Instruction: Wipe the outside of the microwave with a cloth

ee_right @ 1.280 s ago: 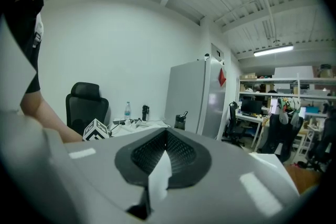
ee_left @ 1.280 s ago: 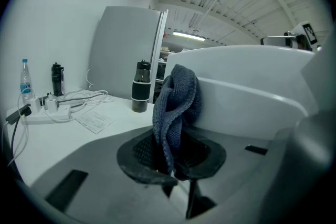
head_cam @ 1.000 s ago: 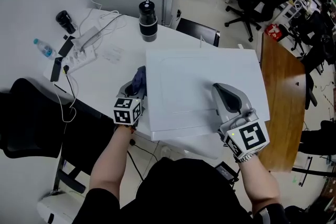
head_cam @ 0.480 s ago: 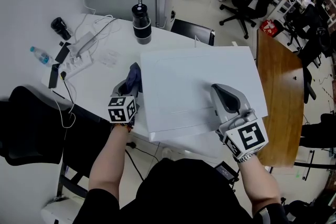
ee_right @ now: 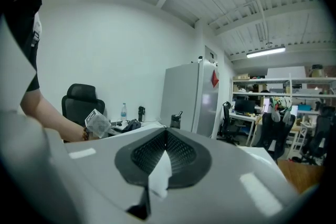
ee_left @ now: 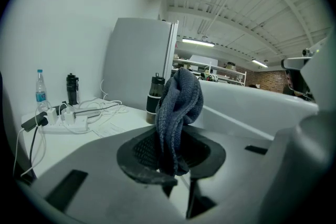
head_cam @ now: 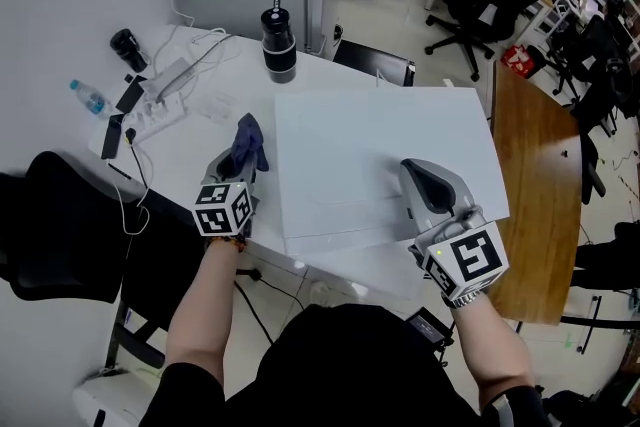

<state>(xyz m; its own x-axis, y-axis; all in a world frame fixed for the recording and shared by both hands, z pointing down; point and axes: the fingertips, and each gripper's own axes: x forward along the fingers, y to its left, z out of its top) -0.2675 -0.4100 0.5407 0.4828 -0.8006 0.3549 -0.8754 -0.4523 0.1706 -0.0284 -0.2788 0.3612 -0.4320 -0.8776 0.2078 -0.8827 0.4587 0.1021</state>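
Note:
The white microwave (head_cam: 380,155) fills the middle of the head view, seen from above. My left gripper (head_cam: 238,167) is just off its left side, shut on a dark blue cloth (head_cam: 246,143) that bunches up beyond the fingertips. In the left gripper view the cloth (ee_left: 178,102) stands up between the pads, with the microwave's white side (ee_left: 252,107) to its right; it does not touch the wall. My right gripper (head_cam: 418,173) lies on the microwave's top near the front right, shut with nothing in it (ee_right: 165,132).
On the white table left of the microwave are a black tumbler (head_cam: 279,43), a power strip with cables (head_cam: 160,105), a water bottle (head_cam: 90,97) and a small black flask (head_cam: 127,45). A black chair (head_cam: 50,235) stands at the left, a wooden table (head_cam: 535,175) at the right.
My left gripper with the cloth has lifted and drawn a little left, away from the microwave's left side. The right gripper has stayed put on top.

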